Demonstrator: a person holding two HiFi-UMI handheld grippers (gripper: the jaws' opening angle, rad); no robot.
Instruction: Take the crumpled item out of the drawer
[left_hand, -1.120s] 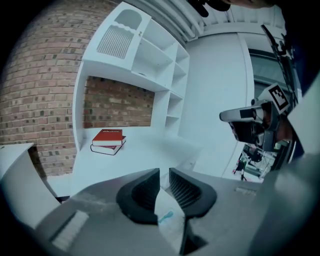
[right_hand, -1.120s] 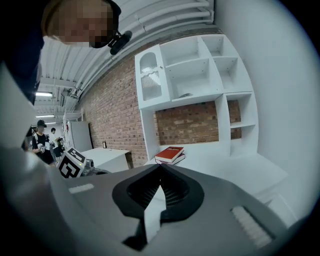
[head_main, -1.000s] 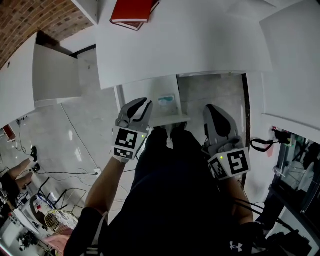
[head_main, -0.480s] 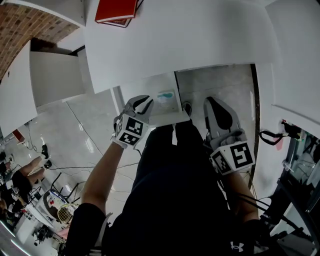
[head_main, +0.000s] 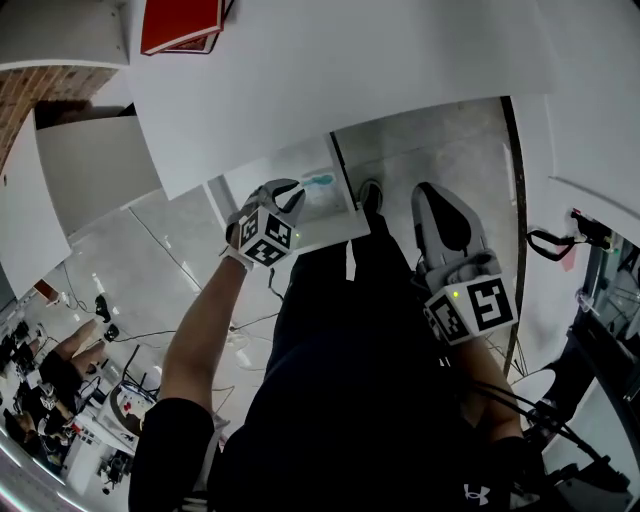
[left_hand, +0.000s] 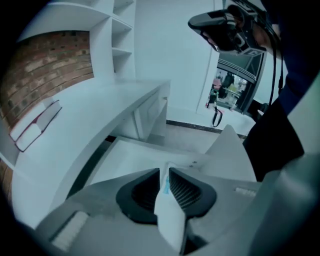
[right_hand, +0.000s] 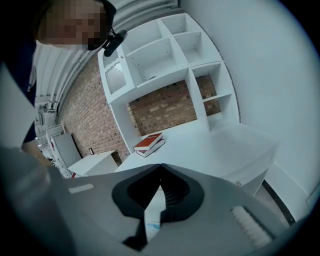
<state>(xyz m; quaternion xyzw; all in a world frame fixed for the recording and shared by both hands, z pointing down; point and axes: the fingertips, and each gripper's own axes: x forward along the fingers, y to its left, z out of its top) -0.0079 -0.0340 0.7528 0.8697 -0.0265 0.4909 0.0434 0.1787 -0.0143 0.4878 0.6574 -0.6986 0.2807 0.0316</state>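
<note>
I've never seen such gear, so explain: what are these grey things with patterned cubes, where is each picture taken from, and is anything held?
No robot: a person holds a two-jaw gripper in each hand; the cubes are part of them. One camera sits on the person's head, looking down; one rides on each gripper, looking along its jaws. The left gripper is at an open drawer under a white desk bearing a red book. Its jaws are closed on the crumpled item, white with a blue streak. The right gripper, over the person's lap, is shut; a pale sliver between its jaws I can't identify.
</note>
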